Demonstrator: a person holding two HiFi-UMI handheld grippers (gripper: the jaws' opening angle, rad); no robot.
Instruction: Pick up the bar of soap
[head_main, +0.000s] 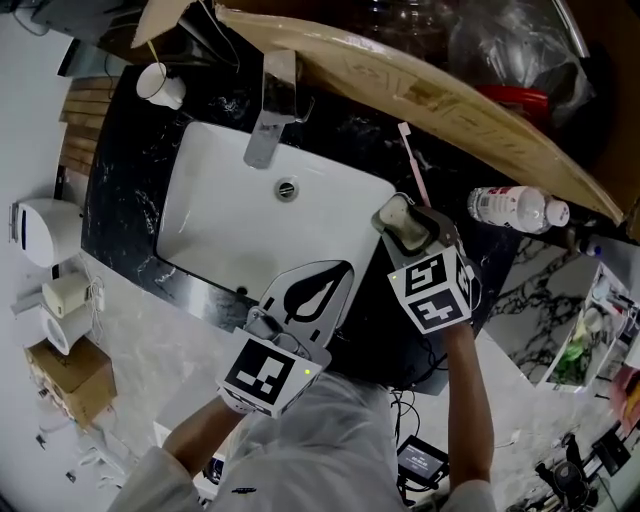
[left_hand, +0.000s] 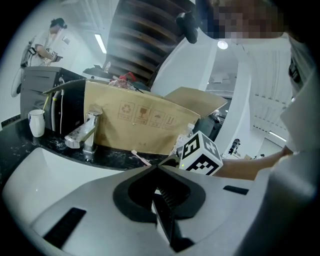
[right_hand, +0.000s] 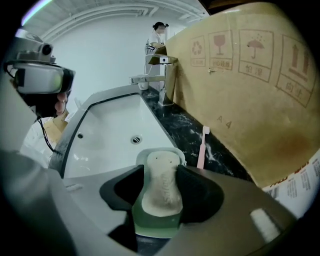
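Taking up most of the dark stone surface (head_main: 125, 200), the white sink (head_main: 220, 230) sits in front of a big cardboard box (head_main: 450, 100), and the work is at the sink's right-hand corner. The left hand-held gripper (left_hand: 156, 170) hangs over the sink's near edge, clenched on nothing. It has no part in this step and is best kept out of the way. The right hand-held gripper (right_hand: 160, 172) points steeply down with its jaws released and spread wide. Under it a green dish (right_hand: 152, 227) sits on the surface, and the bar of soap (right_hand: 161, 187) lies in that dish. The bar is pale and narrow at the waist, right between the pads, and not yet squeezed as far as I can tell. For a good grasp, I judge the pads should meet the bar's long sides at that waist, above the dish rim, so only the soap comes up. The soap is likely slippery and could squirt out, so close gently, then lift straight up. The pink toothbrush (right_hand: 202, 147) lies just beside the dish, so avoid drifting sideways
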